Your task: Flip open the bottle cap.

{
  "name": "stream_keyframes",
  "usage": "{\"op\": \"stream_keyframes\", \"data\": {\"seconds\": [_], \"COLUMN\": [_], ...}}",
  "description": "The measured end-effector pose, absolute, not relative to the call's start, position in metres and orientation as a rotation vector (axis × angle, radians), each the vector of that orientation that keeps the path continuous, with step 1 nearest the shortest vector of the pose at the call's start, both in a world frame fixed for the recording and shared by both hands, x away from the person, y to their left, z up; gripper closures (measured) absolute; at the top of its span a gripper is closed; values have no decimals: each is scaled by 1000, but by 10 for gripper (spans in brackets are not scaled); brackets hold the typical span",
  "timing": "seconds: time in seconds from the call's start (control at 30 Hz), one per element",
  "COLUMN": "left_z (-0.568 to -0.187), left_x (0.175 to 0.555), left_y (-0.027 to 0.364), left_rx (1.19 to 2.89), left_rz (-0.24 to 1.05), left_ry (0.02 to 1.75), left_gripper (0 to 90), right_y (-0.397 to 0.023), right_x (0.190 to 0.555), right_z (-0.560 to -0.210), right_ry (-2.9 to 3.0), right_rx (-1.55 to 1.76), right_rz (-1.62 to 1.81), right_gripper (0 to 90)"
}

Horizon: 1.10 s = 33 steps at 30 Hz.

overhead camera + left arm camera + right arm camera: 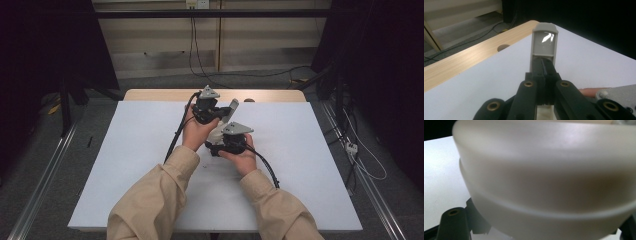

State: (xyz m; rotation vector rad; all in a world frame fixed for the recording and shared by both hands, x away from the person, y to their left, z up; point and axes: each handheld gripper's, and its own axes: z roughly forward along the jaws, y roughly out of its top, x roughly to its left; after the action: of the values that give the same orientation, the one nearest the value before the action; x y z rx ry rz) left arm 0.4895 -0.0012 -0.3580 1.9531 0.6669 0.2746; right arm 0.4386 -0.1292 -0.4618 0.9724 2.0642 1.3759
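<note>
My left gripper (224,111) is above the middle of the white table, shut on the lower end of a flat grey piece (233,106). In the left gripper view the grey piece (544,46) stands upright from the closed left gripper (544,67) and has a shiny clear window. Just in front of it, my right gripper (215,145) points left at a white rounded container (218,133) held between the two hands. In the right gripper view the white container (549,175) sits very close across the jaws and hides their tips.
A white sheet (125,175) covers the table, with a wooden strip (150,95) along the far edge and a round hole (503,47) in it. Cables (200,65) lie on the floor behind. Metal rails (45,175) run along both sides.
</note>
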Motion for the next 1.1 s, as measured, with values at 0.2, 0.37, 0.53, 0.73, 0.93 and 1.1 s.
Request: {"op": "stream_keyframes", "data": {"seconds": [0.2,0.37,0.53,0.73,0.93,1.1], "left_z": [-360,-362,-364,-365,-367,-369], "left_x": [491,492,494,495,495,496], "left_y": [-2,-4,-5,-6,-7,-8], "left_rx": [1946,1954,1957,1967,1971,1977], "left_rz": [254,253,245,242,244,246], "left_ry": [679,679,677,678,678,678], "left_gripper": [900,900,900,900,900,900], "right_y": [-129,-129,-129,-129,-129,-130], "right_x": [439,439,439,438,438,438], "right_z": [-462,-462,-462,-462,-462,-462], "right_ry": [2068,2070,2071,2072,2073,2074], "right_rx": [971,970,968,967,968,966], "right_rz": [1374,1372,1371,1370,1368,1369], "right_gripper": [188,188,188,189,189,189]}}
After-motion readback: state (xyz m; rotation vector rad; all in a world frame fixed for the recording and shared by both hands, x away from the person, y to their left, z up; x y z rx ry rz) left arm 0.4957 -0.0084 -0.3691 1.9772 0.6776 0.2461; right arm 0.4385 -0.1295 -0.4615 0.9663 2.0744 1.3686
